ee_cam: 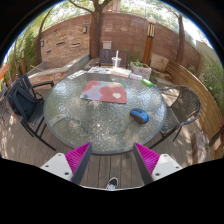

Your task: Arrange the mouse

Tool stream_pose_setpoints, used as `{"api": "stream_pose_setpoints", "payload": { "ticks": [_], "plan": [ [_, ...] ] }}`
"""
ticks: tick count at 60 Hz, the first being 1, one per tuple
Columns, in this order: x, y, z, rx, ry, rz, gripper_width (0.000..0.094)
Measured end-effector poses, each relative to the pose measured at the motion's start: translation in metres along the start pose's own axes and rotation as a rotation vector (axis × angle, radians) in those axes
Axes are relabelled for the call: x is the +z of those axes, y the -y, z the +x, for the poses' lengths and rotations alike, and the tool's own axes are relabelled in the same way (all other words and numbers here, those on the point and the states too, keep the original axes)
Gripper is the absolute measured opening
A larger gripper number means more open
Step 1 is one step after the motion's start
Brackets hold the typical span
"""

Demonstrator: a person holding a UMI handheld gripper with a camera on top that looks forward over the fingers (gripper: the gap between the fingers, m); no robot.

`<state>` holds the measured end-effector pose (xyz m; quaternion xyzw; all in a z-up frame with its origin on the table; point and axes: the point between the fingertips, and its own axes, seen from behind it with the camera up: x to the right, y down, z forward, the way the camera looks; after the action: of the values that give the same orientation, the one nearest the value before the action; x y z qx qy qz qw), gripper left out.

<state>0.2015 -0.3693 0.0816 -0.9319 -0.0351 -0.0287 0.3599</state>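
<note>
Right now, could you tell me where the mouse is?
The mouse lies on the round glass table, right of the red mousepad, beyond the open tongs.

Backyard patio: glass table (100, 125); chairs (28, 102); brick wall (70, 38).

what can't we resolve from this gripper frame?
- mouse, gripper view: too small; buttons and which way it faces are unreadable.
- mousepad: print too small to make out.
- round glass table: near rim hidden behind the gripper, jaws open.
- items at the table's far edge: too small to identify.
</note>
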Motion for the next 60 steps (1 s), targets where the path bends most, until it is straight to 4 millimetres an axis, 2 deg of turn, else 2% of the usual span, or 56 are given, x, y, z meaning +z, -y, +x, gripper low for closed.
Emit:
{"api": "stream_pose_setpoints", "payload": {
  "ticks": [1,3,7,8,12,16,17,18,20,22,23,40,44,48,57,60],
  "plan": [
    [0.004,-0.013,0.015,0.005,-0.007,0.005,0.0853],
    [0.02,-0.015,0.034,0.014,-0.028,0.006,0.0854],
    [0.05,-0.008,0.067,0.033,-0.061,0.026,0.0855],
    [0.06,0.004,0.075,0.036,-0.067,0.027,0.0853],
    [0.091,0.009,0.1,0.043,-0.089,0.053,0.0852],
    [0.119,0.015,0.115,0.047,-0.091,0.061,0.085],
    [0.132,0.04,0.113,0.049,-0.09,0.057,0.0851],
    [0.135,0.031,0.122,0.048,-0.085,0.057,0.0851],
    [0.146,0.03,0.127,0.045,-0.077,0.054,0.0852],
    [0.156,0.03,0.131,0.04,-0.075,0.049,0.0853],
    [0.167,0.04,0.129,0.036,-0.076,0.046,0.0851],
    [0.205,0.071,0.15,0.053,-0.047,0.063,0.0825],
    [0.212,0.074,0.151,0.06,-0.037,0.061,0.0733],
    [0.217,0.076,0.142,0.086,0.017,0.059,0.0545],
    [0.216,0.075,0.142,0.073,-0.008,0.056,0.0412],
    [0.213,0.074,0.143,0.093,-0.028,0.039,0.0396]
  ]
}}
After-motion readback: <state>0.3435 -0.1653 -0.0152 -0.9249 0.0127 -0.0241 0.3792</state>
